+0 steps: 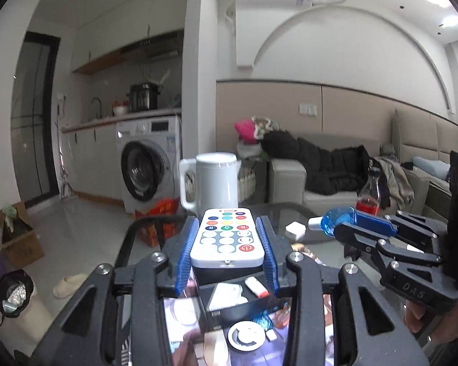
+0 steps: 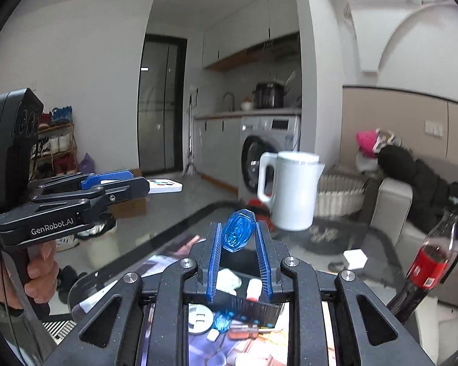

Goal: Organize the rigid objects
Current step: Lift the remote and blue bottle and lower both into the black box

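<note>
My left gripper (image 1: 228,235) is shut on a white remote control (image 1: 228,235) with coloured buttons, held above a glass table (image 1: 290,210). The remote also shows in the right wrist view (image 2: 164,185). My right gripper (image 2: 237,235) is shut on a small blue transparent bottle (image 2: 238,233) with a white cap, which shows in the left wrist view (image 1: 336,222). Below both grippers lies a black box (image 1: 238,300) holding a white lighter (image 1: 255,286) and a white item.
A white kettle (image 1: 214,180) stands at the table's far edge. A cola bottle (image 2: 430,262) stands at the right, a small white block (image 1: 295,231) lies on the glass. A white round disc (image 1: 246,335) lies below the box. A sofa and washing machine are behind.
</note>
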{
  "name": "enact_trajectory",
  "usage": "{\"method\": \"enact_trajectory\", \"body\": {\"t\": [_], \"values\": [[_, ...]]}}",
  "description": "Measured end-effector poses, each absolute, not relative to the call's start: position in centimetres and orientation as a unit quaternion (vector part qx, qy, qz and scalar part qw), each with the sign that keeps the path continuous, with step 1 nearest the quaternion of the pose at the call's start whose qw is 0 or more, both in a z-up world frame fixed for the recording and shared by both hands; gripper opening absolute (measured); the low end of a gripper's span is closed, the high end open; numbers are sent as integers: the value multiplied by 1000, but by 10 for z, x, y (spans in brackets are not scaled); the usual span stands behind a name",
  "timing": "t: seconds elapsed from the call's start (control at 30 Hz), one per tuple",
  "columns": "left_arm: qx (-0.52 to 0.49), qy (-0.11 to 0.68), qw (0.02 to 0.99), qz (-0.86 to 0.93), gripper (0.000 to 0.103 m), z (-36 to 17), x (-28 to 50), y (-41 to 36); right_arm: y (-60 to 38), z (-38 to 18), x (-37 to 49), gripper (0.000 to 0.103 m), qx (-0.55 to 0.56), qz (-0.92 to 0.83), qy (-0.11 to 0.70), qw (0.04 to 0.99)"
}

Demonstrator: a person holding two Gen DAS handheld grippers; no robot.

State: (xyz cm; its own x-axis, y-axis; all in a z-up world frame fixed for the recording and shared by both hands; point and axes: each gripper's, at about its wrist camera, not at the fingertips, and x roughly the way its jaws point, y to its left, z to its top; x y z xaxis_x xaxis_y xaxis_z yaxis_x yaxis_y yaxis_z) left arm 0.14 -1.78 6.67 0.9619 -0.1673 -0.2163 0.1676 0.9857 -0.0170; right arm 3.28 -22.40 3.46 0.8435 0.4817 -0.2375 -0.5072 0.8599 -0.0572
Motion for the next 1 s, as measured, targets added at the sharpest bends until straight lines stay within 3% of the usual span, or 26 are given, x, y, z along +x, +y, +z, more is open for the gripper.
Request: {"method": "enact_trajectory", "body": {"t": [0.53, 1.0], "values": [[-5, 81, 993, -82, 38, 73, -7, -18, -223, 40, 14, 22, -55, 255, 76, 962], [-21, 96, 992, -74, 38, 64, 41, -31, -209, 39, 47, 22, -43, 252, 85, 963]]}}
